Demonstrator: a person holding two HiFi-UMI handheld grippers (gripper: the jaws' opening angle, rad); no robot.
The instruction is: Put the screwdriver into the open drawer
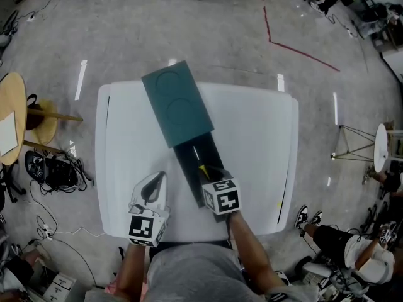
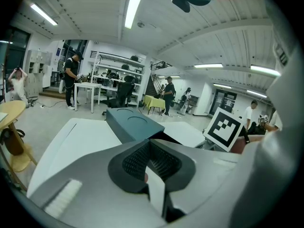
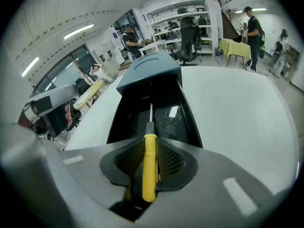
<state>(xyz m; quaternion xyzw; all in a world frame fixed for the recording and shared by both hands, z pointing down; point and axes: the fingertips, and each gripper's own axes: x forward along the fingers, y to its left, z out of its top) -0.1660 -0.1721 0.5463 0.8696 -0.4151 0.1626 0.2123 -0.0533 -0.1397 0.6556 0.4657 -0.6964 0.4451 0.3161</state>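
A teal cabinet (image 1: 176,102) lies on the white table (image 1: 255,137), and its black drawer (image 1: 189,158) is pulled out toward me. My right gripper (image 1: 210,173) hangs over the drawer's near end, pointing steeply down, shut on a yellow-handled screwdriver (image 1: 204,170). In the right gripper view the screwdriver (image 3: 149,167) runs straight out between the pads, its metal tip above the drawer floor (image 3: 166,122). My left gripper (image 1: 153,187) rests low over the table left of the drawer, its jaws together with nothing between them (image 2: 151,164).
The cabinet (image 2: 135,126) stands ahead of the left gripper. A small white slip (image 3: 173,111) lies inside the drawer. A wooden stool (image 1: 12,115) and cables (image 1: 53,168) are on the floor at the left. People stand beyond the table.
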